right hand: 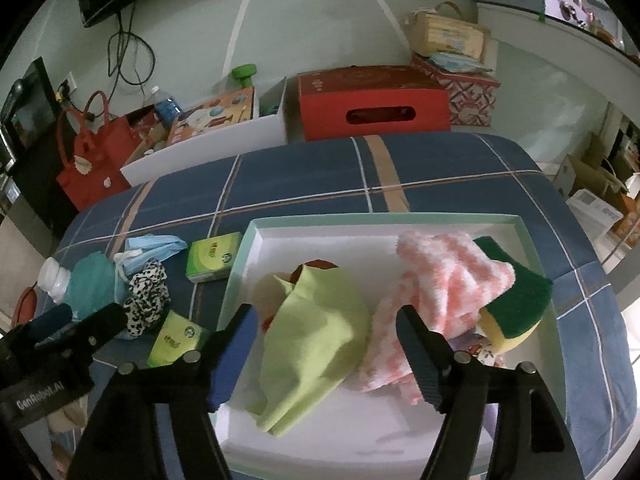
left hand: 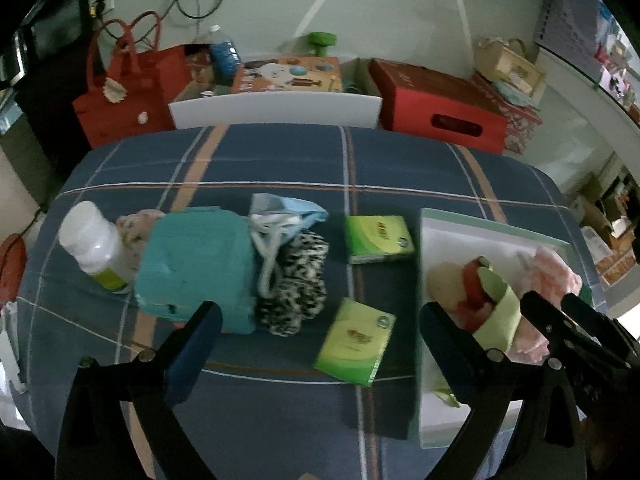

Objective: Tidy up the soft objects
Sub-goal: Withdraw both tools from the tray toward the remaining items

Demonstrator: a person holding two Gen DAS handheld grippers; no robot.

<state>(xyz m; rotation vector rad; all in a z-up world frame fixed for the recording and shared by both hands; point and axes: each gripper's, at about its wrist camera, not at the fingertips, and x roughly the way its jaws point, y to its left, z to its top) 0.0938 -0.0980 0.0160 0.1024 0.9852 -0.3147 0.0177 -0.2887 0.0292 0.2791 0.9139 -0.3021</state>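
Observation:
A white tray (right hand: 320, 432) with a pale green rim lies on the blue plaid tablecloth; it also shows in the left wrist view (left hand: 460, 232). In it lie a light green cloth (right hand: 320, 340), a pink fluffy cloth (right hand: 444, 284) and a green-and-yellow sponge (right hand: 516, 292). My right gripper (right hand: 326, 352) is open and empty above the green cloth. My left gripper (left hand: 320, 336) is open and empty above a green tissue pack (left hand: 356, 344). Left of it lie a leopard scrunchie (left hand: 296, 280), a teal cloth (left hand: 196, 268) and a blue face mask (left hand: 288, 212).
A second green tissue pack (left hand: 378, 238) lies by the tray. A white bottle (left hand: 94, 246) lies at the table's left. Behind the table are a white chair back (left hand: 276, 108), a red box (left hand: 436, 108) and a red bag (left hand: 124, 88).

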